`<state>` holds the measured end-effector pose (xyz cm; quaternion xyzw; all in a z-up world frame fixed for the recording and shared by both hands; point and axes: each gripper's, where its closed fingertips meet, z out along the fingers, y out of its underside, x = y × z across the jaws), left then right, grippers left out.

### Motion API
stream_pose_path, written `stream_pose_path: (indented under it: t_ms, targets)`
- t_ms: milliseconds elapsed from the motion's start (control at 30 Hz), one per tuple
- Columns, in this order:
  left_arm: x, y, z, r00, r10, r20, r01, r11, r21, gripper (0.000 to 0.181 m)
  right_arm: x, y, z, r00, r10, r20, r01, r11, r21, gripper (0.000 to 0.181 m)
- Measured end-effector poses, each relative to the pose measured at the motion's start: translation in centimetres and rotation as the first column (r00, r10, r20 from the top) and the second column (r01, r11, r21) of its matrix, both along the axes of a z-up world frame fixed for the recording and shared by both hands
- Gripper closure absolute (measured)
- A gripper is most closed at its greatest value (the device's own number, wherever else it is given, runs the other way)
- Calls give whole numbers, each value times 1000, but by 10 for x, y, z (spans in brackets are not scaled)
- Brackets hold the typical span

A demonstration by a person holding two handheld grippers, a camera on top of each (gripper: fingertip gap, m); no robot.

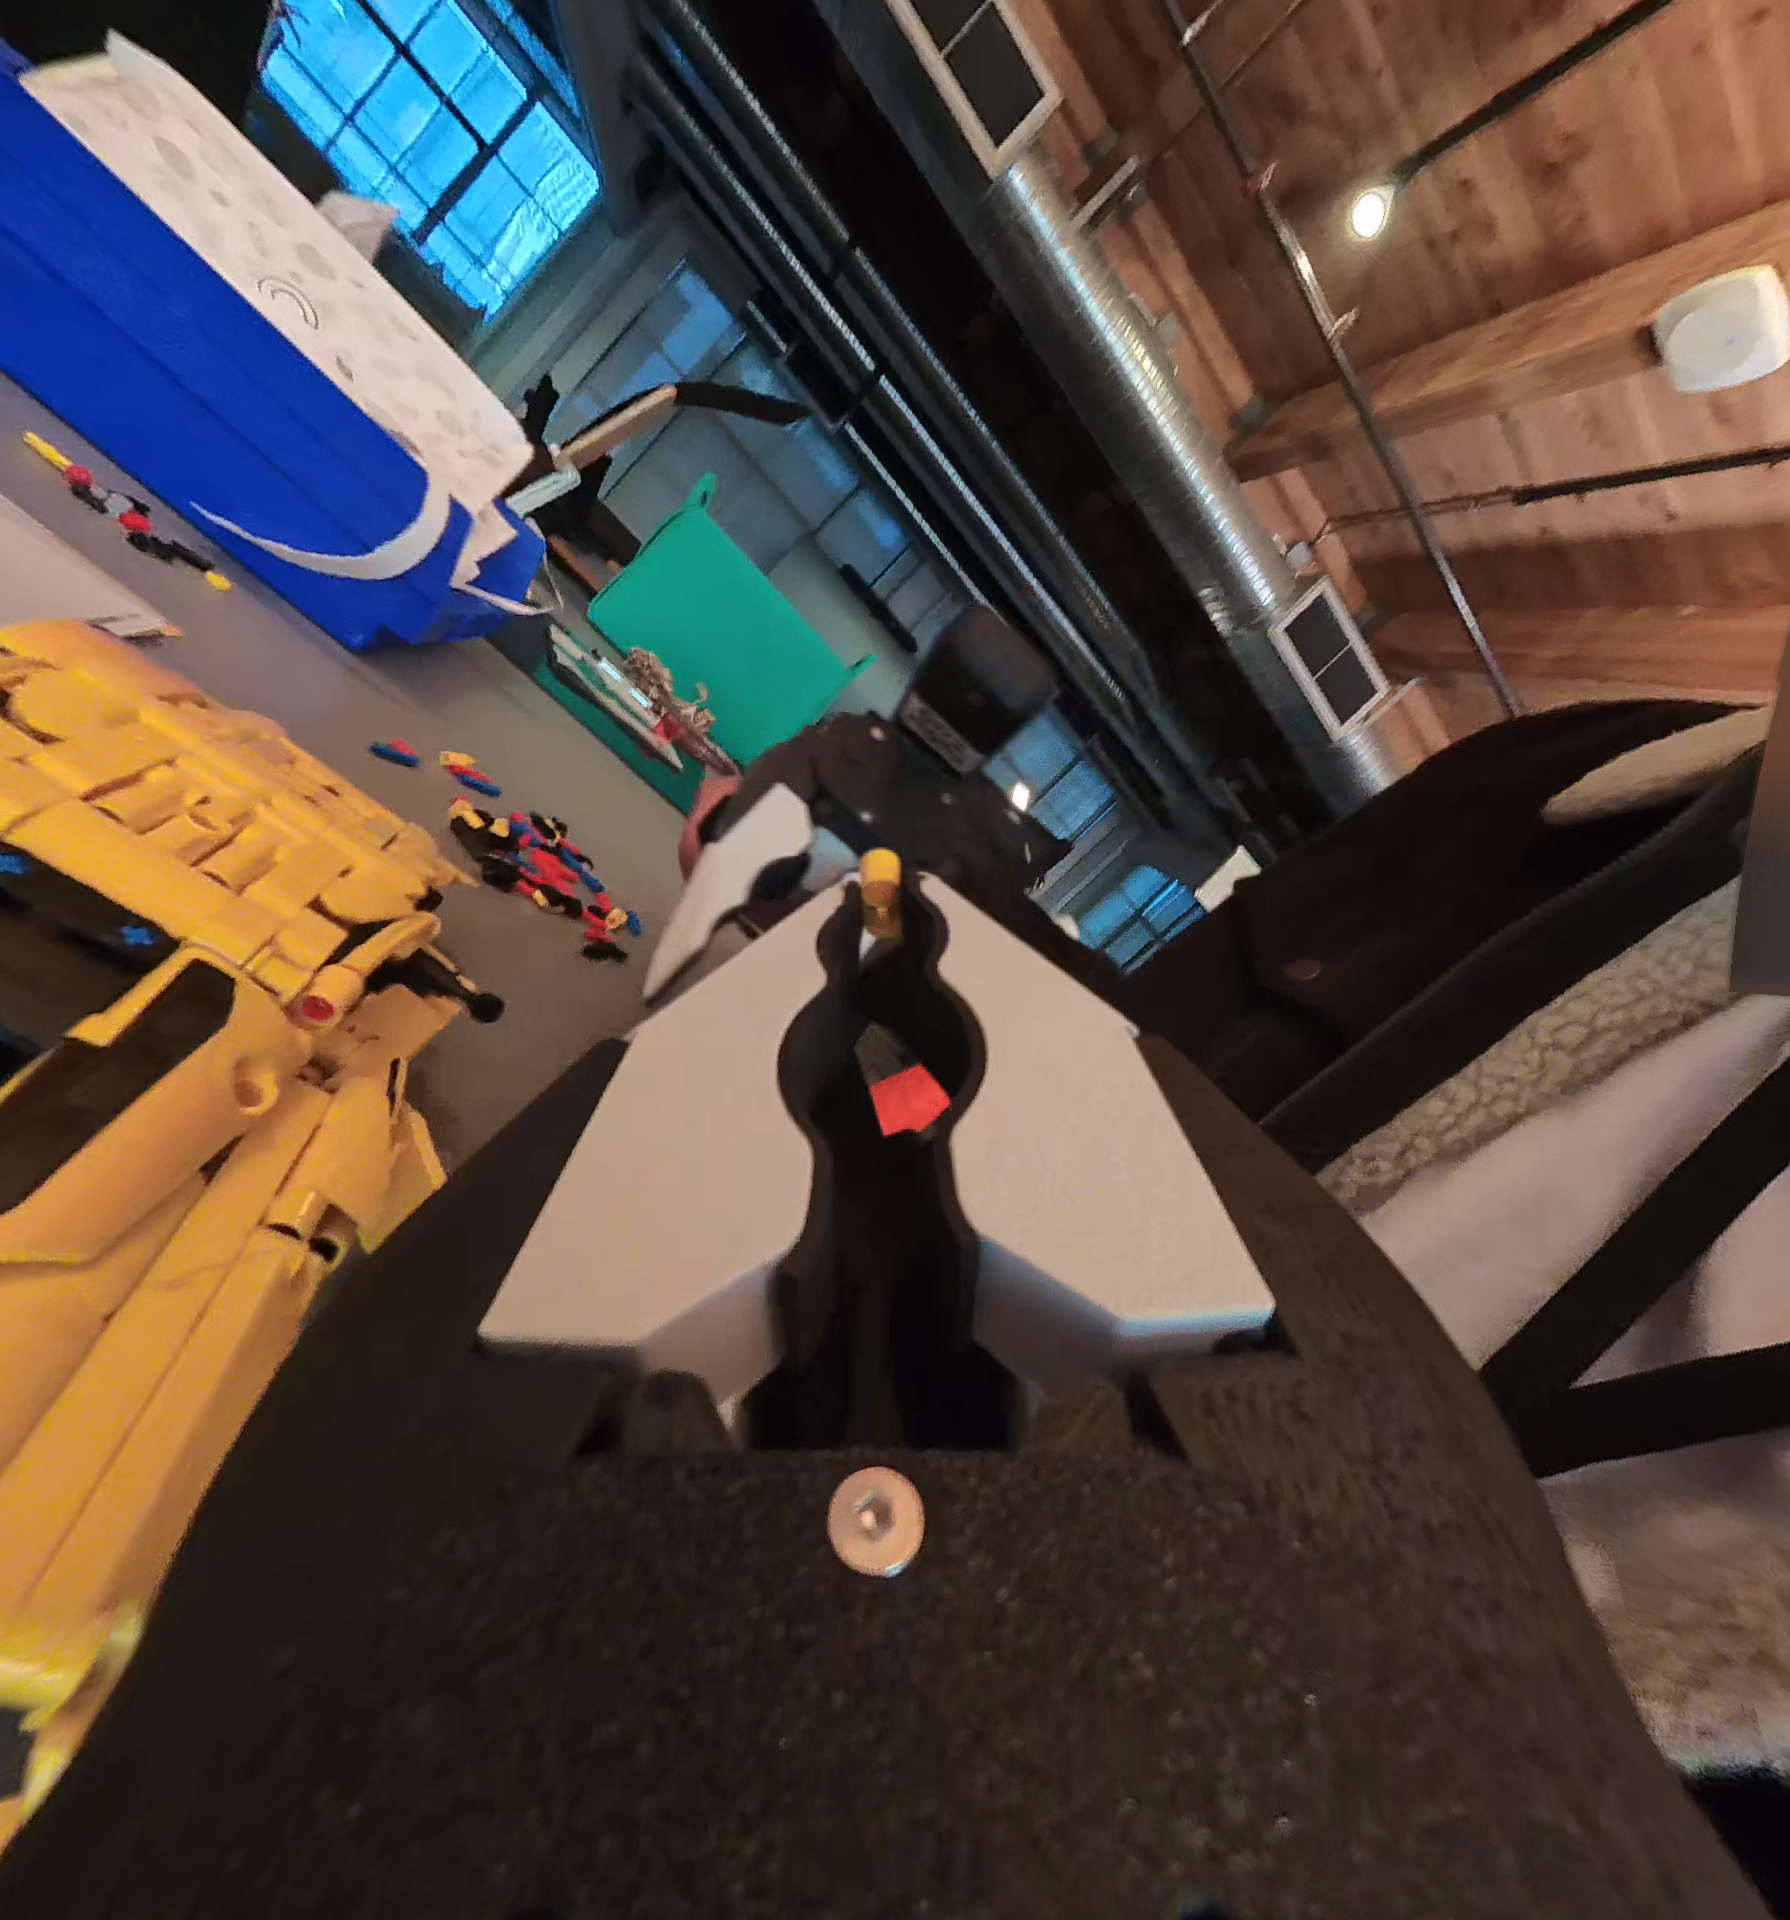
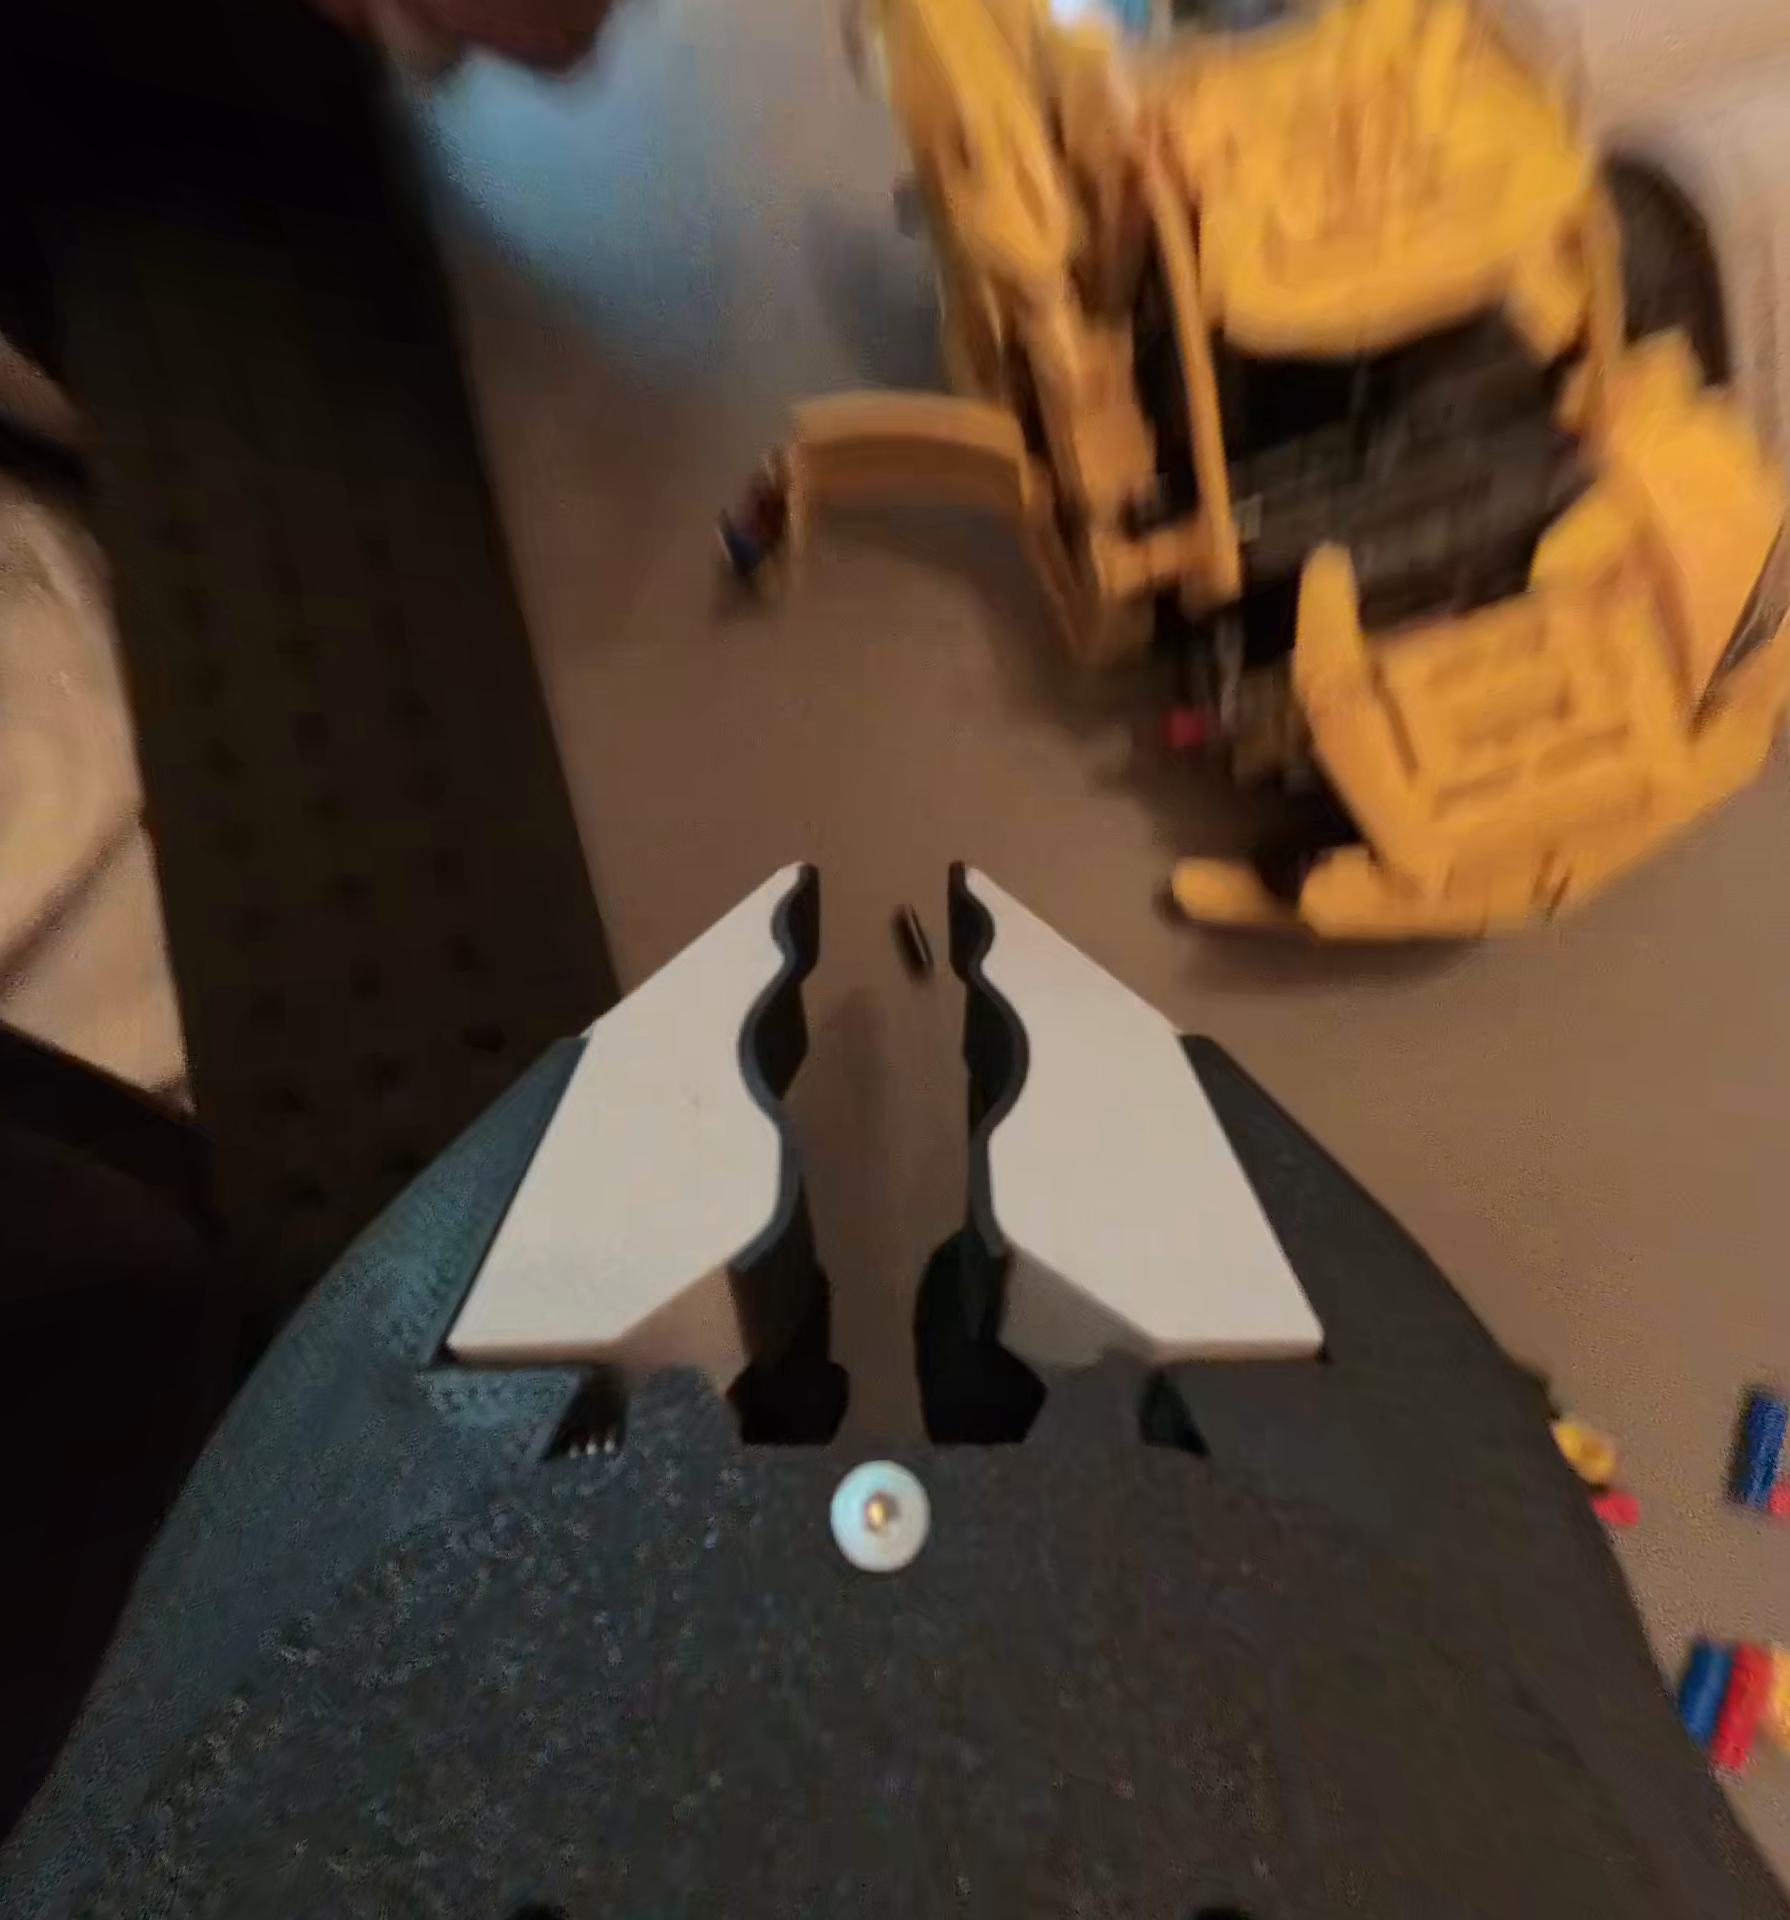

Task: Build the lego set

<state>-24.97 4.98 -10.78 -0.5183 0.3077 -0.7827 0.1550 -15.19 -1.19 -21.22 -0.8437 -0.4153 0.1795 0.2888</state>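
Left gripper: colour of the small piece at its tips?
Yellow piece, pinched in the left gripper; left wrist view shows it best.

Dim, warm light; right wrist view motion-blurred, edges fisheye-warped.

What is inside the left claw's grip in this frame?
The left claw is shut on a small yellow peg at its tips. A red piece shows deeper between the fingers; whether it is held is hidden.
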Motion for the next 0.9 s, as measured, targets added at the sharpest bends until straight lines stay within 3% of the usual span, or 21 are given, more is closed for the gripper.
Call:
stream_pose_path:
  t_ms: [33, 167, 400, 600, 700, 767, 833, 900]
  targets:
    - [3, -5, -2, 1000, -13, -15, 13, 1000, 18, 175, 11, -3, -10, 1000, -9, 1, 9, 1000, -13, 159]
    - [7, -11, -7, 999, -20, -47, 24, 997, 76, 174, 17, 4, -20, 998, 27, -52, -18, 985, 170, 169]
    - [4, -9, -2, 999, -32, -16, 33, 999, 32, 174, 11, 1, -44, 997, 82, 13, -83, 992, 93, 169]
    - [8, -20, -7, 997, -60, -49, 64, 994, 89, 175, 14, 3, -37, 999, 42, 20, -43, 997, 69, 178]
    - [6, -16, -5, 998, -51, -37, 54, 996, 68, 175, 65, 1, -22, 990, -52, 129, 57, 998, -34, 178]
    - [5, -15, -3, 998, -50, -28, 52, 997, 56, 175, 134, -7, -14, 928, -138, 345, 187, 976, -114, 179]
    - [5, -16, -4, 998, -55, -31, 57, 997, 52, 175, 207, -37, -8, 796, -160, 584, 368, 894, -256, 179]
    - [7, -18, -7, 997, -66, -48, 68, 996, 50, 175, 257, -76, -2, 683, -151, 715, 568, 724, -390, 179]
